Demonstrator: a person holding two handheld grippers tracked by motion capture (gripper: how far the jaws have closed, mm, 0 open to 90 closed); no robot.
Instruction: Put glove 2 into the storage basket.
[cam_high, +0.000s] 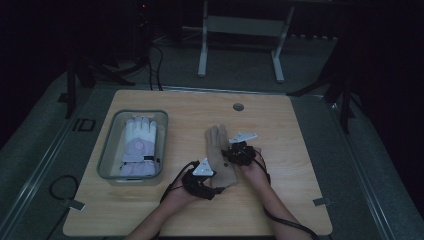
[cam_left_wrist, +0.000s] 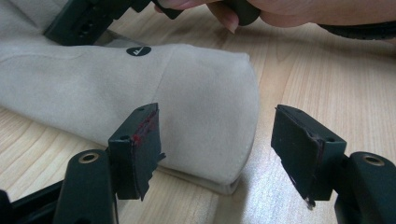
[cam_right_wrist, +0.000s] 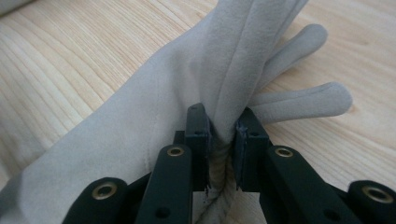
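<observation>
Two grippers on one beige glove (cam_high: 220, 157), which lies flat near the middle of the wooden table (cam_high: 290, 200), fingers pointing away from me, cuff toward me. My right gripper (cam_high: 235, 152) sits on the glove's right edge; in the right gripper view (cam_right_wrist: 223, 140) the pads are pinched on a raised fold of the beige fabric, so it is clamped on the glove, and the glove's fingers spread out beyond the pinch on the bare wood. My left gripper (cam_high: 212, 185) is at the cuff end; in the left gripper view (cam_left_wrist: 217, 144) its jaws stand wide apart, one over the cuff fabric, the other over bare table just beside the cuff's edge, neither pad pressing on anything. A small dark round logo (cam_left_wrist: 138, 51) shows on the glove's back in that view, with my other hand (cam_left_wrist: 289, 11) and its gripper farther off. A second glove, white and lilac (cam_high: 139, 145), lies in a clear plastic bin (cam_high: 107, 145) on the table's left side, well apart from the beige one. Room is dark; a white stand (cam_high: 240, 30) sits beyond the table.
</observation>
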